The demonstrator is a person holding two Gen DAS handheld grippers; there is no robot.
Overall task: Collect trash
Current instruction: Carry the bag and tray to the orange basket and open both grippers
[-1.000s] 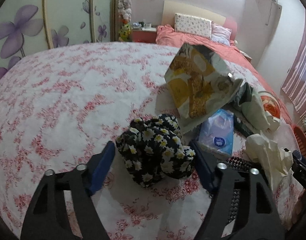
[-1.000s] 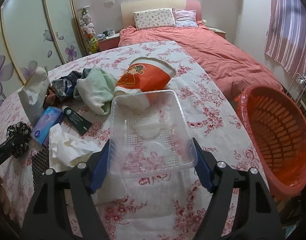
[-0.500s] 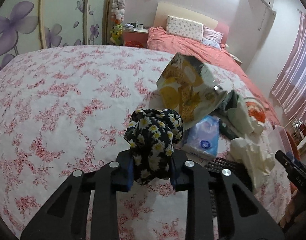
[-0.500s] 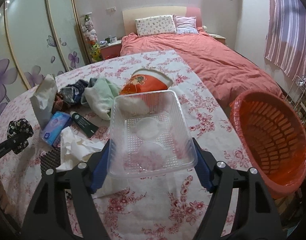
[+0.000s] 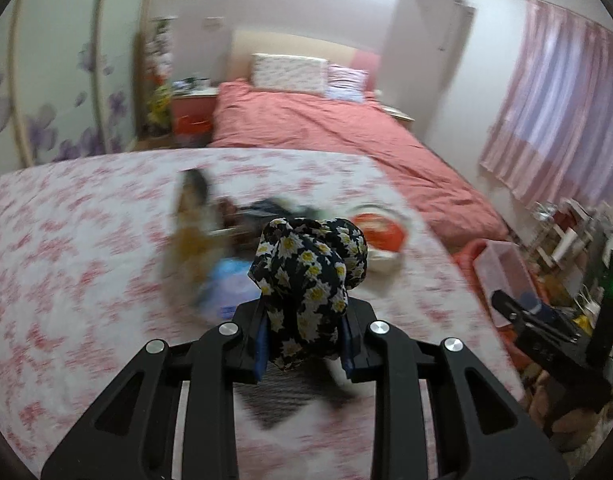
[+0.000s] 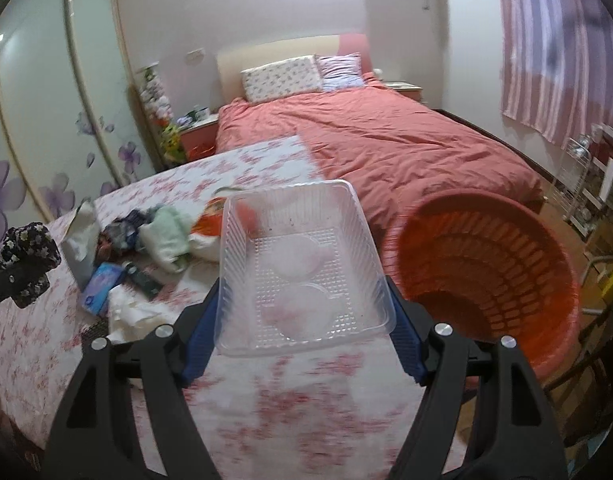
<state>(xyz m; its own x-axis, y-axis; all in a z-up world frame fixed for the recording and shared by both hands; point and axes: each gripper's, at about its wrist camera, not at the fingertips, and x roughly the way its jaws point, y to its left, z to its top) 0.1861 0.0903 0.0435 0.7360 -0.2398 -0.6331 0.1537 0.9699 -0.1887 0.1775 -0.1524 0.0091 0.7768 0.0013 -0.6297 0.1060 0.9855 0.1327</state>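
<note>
My left gripper [image 5: 304, 340] is shut on a black cloth with daisy print [image 5: 310, 276] and holds it up above the floral tablecloth [image 5: 86, 248]. It also shows at the left edge of the right wrist view [image 6: 26, 256]. My right gripper [image 6: 302, 336] is shut on a clear plastic tray [image 6: 298, 268], lifted above the table beside the red basket [image 6: 490, 276]. The tray also shows in the left wrist view [image 5: 506, 276].
A pile of clutter lies on the table: a patterned paper bag [image 6: 80, 244], a blue tissue pack [image 6: 102, 284], a dark tube [image 6: 144, 280], a green cloth [image 6: 166, 236], a red paper bowl [image 6: 208, 224], crumpled white paper [image 6: 130, 312]. A red bed [image 6: 386, 136] stands behind.
My left gripper has lifted the daisy cloth off the table and swung right. My right gripper has raised the clear tray and moved it toward the red basket.
</note>
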